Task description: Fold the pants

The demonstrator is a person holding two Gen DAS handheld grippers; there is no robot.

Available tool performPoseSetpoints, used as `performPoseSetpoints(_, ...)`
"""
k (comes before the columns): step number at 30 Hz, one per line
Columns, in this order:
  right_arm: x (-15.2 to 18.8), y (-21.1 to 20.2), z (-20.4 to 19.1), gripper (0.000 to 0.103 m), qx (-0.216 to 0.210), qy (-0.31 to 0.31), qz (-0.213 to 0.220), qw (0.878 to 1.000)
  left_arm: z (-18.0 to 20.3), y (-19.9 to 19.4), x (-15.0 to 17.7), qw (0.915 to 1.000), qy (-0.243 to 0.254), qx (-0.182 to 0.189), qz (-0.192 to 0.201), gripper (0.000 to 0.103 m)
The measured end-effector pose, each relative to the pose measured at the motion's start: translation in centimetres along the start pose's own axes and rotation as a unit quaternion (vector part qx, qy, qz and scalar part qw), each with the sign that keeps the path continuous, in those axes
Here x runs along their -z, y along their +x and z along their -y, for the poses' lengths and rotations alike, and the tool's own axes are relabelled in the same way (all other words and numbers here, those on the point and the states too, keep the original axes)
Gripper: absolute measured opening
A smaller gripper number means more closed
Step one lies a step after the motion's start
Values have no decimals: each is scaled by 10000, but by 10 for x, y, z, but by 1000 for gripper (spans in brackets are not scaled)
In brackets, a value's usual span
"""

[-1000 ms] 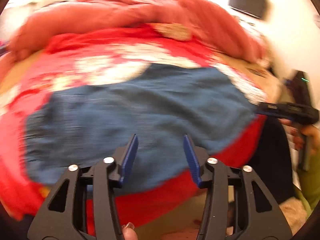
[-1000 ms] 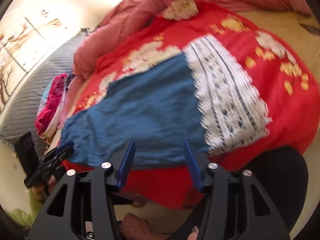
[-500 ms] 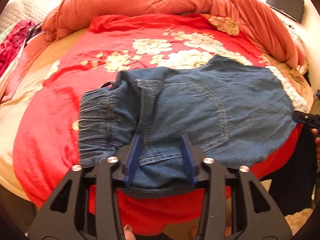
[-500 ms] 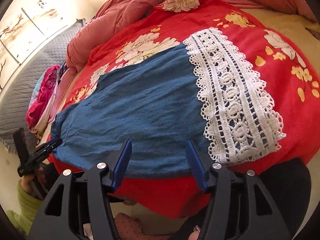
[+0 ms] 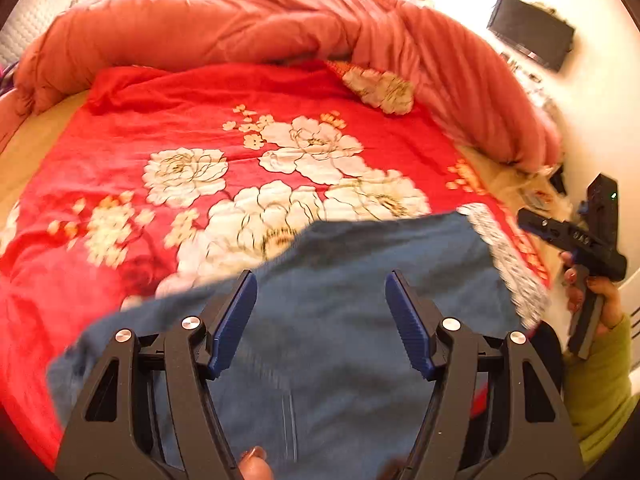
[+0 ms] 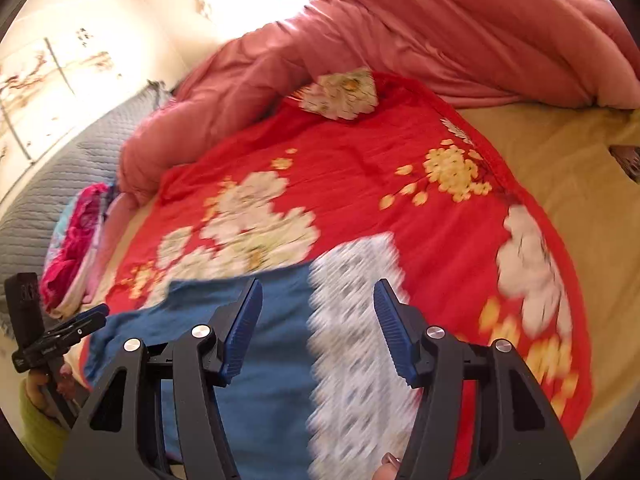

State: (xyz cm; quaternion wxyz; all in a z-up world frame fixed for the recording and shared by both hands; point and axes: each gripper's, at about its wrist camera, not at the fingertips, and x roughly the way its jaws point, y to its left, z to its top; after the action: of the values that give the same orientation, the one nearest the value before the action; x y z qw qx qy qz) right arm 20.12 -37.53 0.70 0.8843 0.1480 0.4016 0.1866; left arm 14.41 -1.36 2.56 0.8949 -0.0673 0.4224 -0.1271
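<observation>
The bed [image 5: 120, 128] is viewed closely, obliquely downward, from both wrists; the blue pants [image 5: 340, 320] and red floral cover [image 6: 360, 168] are shared.

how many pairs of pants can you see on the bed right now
1: a pair of blue denim pants with a white lace hem lies on the red floral bedspread at the bed's near edge. Others may be hidden out of frame.

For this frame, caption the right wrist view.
Open right tongs over blue pants with white lace trim on a red floral bedspread.

pants [image 5: 340, 340] blurred – lace hem [image 6: 352, 344] smeared, near edge cut off
</observation>
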Motion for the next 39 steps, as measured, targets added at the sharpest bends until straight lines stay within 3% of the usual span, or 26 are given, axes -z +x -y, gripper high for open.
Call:
performPoseSetpoints(3,-22,36,20,57,87,31,-372,9993,2,34,-17,9996,93,-5,-274,59)
performPoseSetpoints(8,-29,81,45,57,-145,260,-808,9963,-11,81,-31,9979,-18,26,-645,59)
performPoseSetpoints(14,-23,85,57,58,-634,360,-774,9943,-17,108,-23,9943,54,430,-973,59)
performPoseSetpoints(19,-20,90,46,41,-864,36,-842,9927,-18,121,-21,9935,-54,659,-925,59)
performPoseSetpoints(23,-14,90,35,34,-1038,-219,-839,9908,-13,123,-23,9920,-19,853,-935,58)
performPoseSetpoints(24,-13,88,35,31,-1058,-219,-801,9909,-11,123,-23,9915,21,902,-936,48)
performPoseSetpoints(25,-13,84,34,30,-1093,-207,-705,9913,-8,122,-22,9913,43,925,-931,32)
performPoseSetpoints(28,-12,71,29,25,-1070,-337,-432,9927,-4,117,-19,9927,20,853,-857,11)
performPoseSetpoints(31,-14,49,13,24,-924,-662,51,9935,-4,105,-25,9958,-65,731,-550,7)
performPoseSetpoints(34,-23,39,-15,24,-490,-1351,462,9886,6,98,-37,9981,168,466,-371,4)
performPoseSetpoints(39,-39,73,-24,24,199,-1760,0,9842,8,117,-45,9982,364,2,-471,4)
